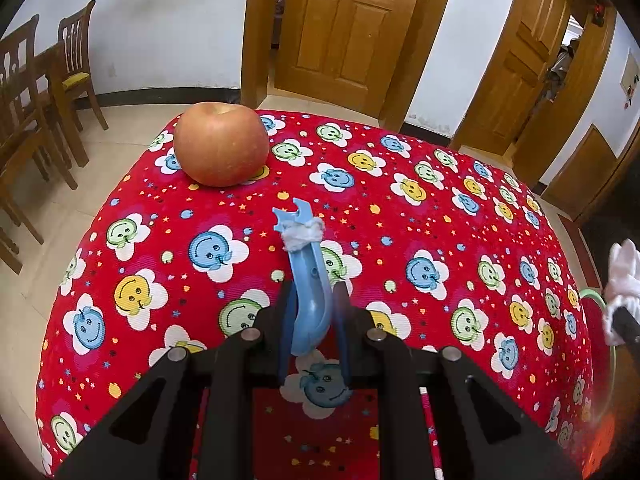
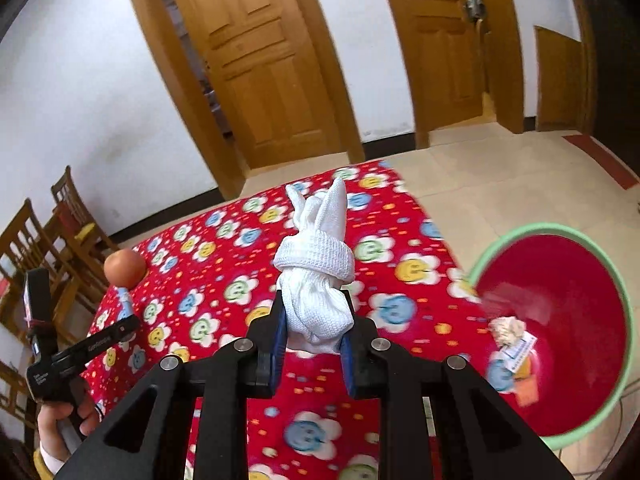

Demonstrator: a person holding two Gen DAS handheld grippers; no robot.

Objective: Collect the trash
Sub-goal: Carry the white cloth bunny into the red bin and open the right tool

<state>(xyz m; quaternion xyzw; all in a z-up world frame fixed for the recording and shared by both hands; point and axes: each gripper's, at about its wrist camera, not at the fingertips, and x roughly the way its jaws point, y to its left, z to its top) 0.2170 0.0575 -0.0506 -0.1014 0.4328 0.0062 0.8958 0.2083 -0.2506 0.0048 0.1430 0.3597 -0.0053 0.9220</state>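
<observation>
Right of the counter (image 2: 240, 264) edge: red bin (image 2: 560, 280) (green rim), lying right of the right gripper (image 2: 314, 320), which is clamping a white cloth bundle (image 2: 316, 280) pointing far. Left gripper (image 1: 312, 312) is pinching a blue plastic scrap (image 1: 310, 276).

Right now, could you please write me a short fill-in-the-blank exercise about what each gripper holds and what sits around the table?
1. The left gripper is shut on a blue plastic ____.
2. The right gripper is shut on a white ____.
3. The fruit resting on the tablecloth is an ____.
4. The bin beside the table has a ____ rim.

Missing words: scoop; glove; apple; green
</observation>
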